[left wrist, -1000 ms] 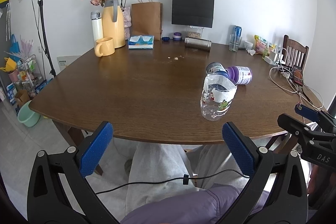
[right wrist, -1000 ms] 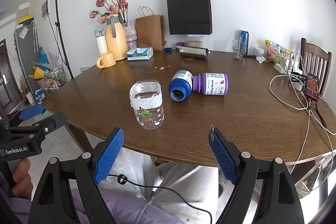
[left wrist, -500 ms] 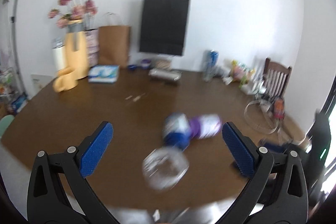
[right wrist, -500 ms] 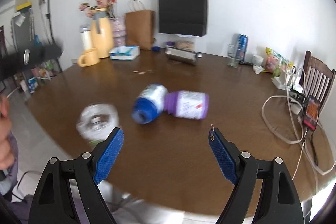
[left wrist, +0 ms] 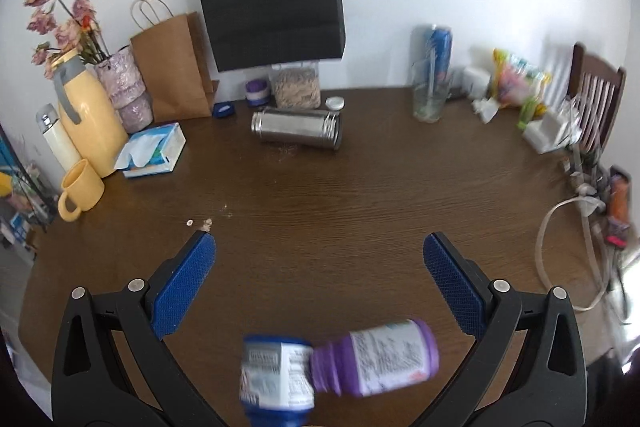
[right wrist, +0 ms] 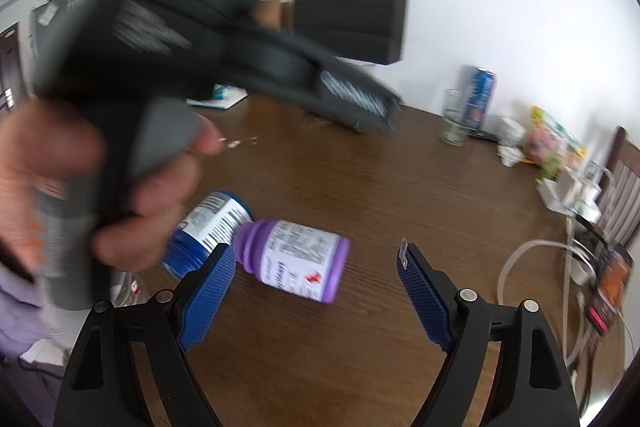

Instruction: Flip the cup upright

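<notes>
A steel cup [left wrist: 296,129] lies on its side at the back of the brown table [left wrist: 360,195], its mouth to the right. My left gripper [left wrist: 319,241] hovers open over the table's middle, well short of that cup, with nothing between its fingers. Below it lie a purple bottle [left wrist: 376,359] and a blue-lidded jar [left wrist: 276,375], end to end. My right gripper [right wrist: 316,251] is open just above the purple bottle [right wrist: 300,263], touching nothing. A blurred hand [right wrist: 48,163] holding the left tool fills the upper left of the right wrist view and hides the steel cup there.
A yellow mug [left wrist: 80,189], a yellow jug [left wrist: 90,123], a tissue box [left wrist: 154,151] and paper bags [left wrist: 176,67] stand at the back left. A glass [left wrist: 430,99] and a blue can [left wrist: 438,45] are at the back right. Cables [left wrist: 568,251] trail along the right edge beside a chair [left wrist: 596,103].
Both grippers have swept forward from the table's near edge to over the table. The left one has passed the clear cup and the two bottles, now facing the steel cup.
</notes>
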